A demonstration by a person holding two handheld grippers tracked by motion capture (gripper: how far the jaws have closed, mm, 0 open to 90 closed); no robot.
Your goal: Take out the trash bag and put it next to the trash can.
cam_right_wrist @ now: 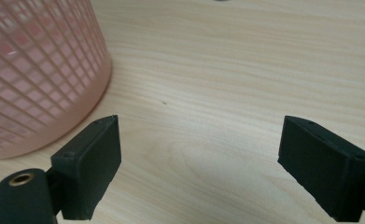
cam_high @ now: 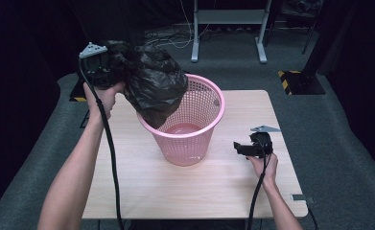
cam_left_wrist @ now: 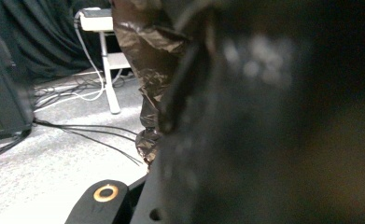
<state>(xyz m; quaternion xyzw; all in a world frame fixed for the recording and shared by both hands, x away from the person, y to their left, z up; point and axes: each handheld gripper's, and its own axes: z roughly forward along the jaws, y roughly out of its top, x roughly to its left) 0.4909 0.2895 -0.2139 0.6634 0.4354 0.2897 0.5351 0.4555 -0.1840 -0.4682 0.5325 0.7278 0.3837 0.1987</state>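
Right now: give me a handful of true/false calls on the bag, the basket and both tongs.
1. The left tongs are shut on the black plastic bag. True.
2. The bag lies flat on the table. False: it hangs in the air over the rim of the pink basket.
3. The right tongs are open with nothing between the jaws. True.
4. The right tongs grip the basket's rim. False: they sit low over the table, beside the basket's wall and apart from it.
5. The basket stands upright on the table. True.
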